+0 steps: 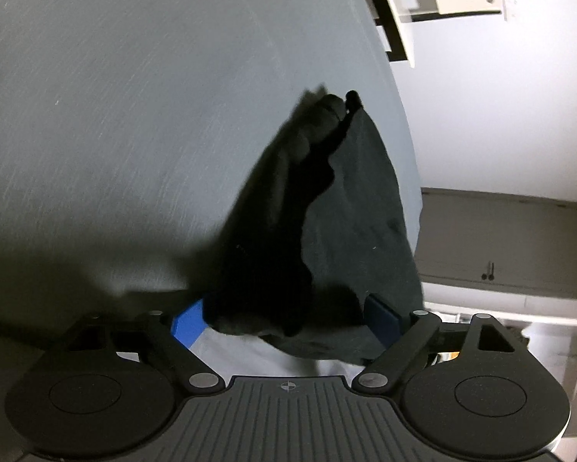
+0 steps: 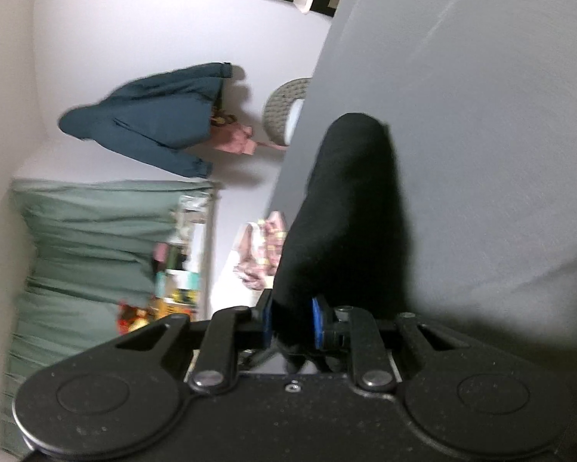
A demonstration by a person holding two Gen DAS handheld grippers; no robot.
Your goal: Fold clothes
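Two tongs shared one black cotton garment (image 1: 327, 208) above the grey table surface (image 1: 115, 115). My right tongs (image 2: 291, 321) were clamped tight on a bunched edge. My left tongs (image 1: 284, 317) stood apart, cloth draped between the blue pads (image 1: 188, 323), presumably to seek a second hold.

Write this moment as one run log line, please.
left gripper: open around black garment | right gripper: shut on black garment | grey surface

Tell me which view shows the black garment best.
The left wrist view: the black garment shows its folds and edges, hanging toward the grey table. The right wrist view shows only a blurred dark mass.
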